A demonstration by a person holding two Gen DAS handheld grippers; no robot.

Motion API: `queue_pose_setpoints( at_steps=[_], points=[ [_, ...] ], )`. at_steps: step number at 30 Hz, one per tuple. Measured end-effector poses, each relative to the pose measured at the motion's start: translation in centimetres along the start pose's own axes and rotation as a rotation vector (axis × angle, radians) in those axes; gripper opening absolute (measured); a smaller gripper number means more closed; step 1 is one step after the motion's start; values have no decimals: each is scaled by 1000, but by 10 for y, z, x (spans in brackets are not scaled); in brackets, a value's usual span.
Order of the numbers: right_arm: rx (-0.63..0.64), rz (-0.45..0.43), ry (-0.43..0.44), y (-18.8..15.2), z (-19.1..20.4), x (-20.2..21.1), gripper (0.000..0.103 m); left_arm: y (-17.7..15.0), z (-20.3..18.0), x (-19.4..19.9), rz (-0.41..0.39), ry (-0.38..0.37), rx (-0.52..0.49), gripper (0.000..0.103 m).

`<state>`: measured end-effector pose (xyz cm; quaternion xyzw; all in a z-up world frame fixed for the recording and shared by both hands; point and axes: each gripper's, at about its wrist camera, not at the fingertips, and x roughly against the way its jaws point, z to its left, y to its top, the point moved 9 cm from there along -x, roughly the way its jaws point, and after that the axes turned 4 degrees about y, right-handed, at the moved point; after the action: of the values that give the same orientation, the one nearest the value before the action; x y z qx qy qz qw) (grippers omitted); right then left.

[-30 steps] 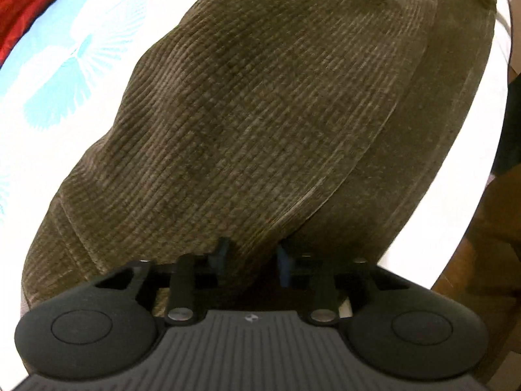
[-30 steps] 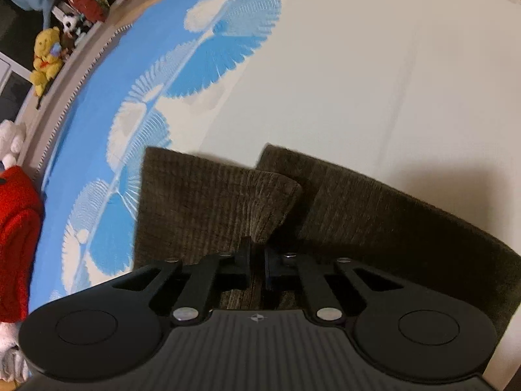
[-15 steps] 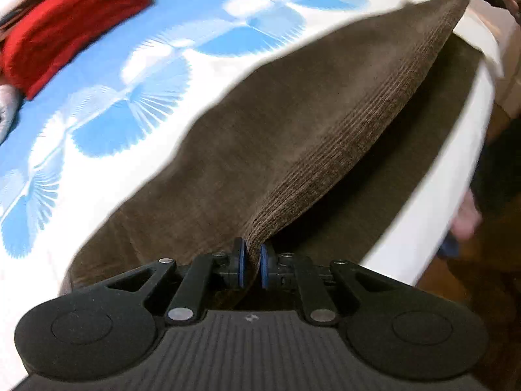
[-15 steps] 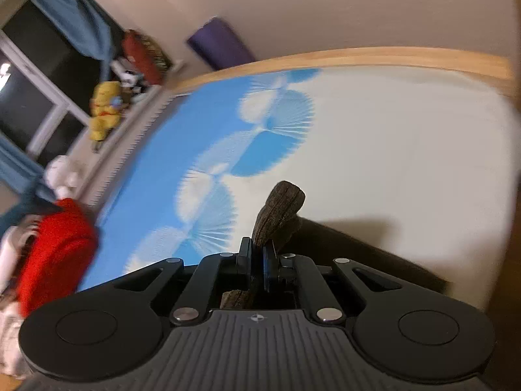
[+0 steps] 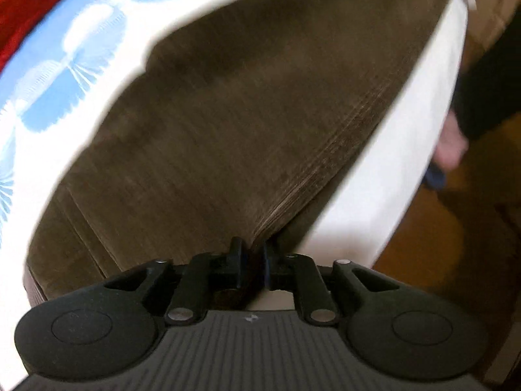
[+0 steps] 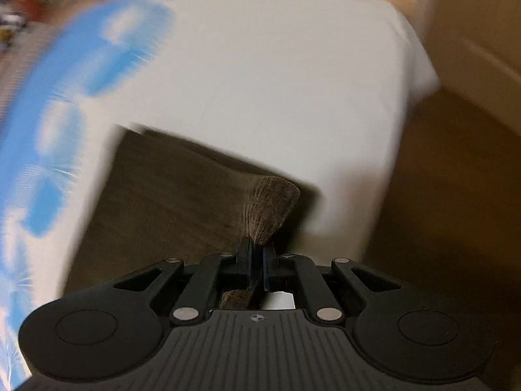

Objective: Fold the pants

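The pants (image 5: pixel 234 123), brown corduroy, lie on the bed (image 5: pixel 390 163) near its right edge. Half a second ago their top layer was lifted taut above the lower one. Now it has dropped nearly flat, and its edge runs close along the layer beneath. The left tool (image 5: pixel 250 260) is still pinched on the near end of that edge. The right tool (image 6: pixel 257 260) still grips a tuft of cloth at the other end, low over the pants (image 6: pixel 182 195). Both views are blurred with motion. I judge that the lengthwise fold is almost laid. What remains is to line up the edges, let go, then fold across. A red cloth (image 5: pixel 35 3) lies far left on the bed.
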<state>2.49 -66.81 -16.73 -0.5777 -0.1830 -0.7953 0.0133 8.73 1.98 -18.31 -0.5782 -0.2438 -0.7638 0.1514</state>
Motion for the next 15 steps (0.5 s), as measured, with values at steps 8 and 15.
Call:
queue_pose_setpoints(
  at_steps=[8, 15],
  points=[
    [98, -237, -101, 23, 13, 32, 28, -24, 84, 50, -240, -31, 418, 40],
    [223, -249, 108, 10, 69, 31, 29, -114, 95, -25, 196, 62, 463, 8]
  ],
)
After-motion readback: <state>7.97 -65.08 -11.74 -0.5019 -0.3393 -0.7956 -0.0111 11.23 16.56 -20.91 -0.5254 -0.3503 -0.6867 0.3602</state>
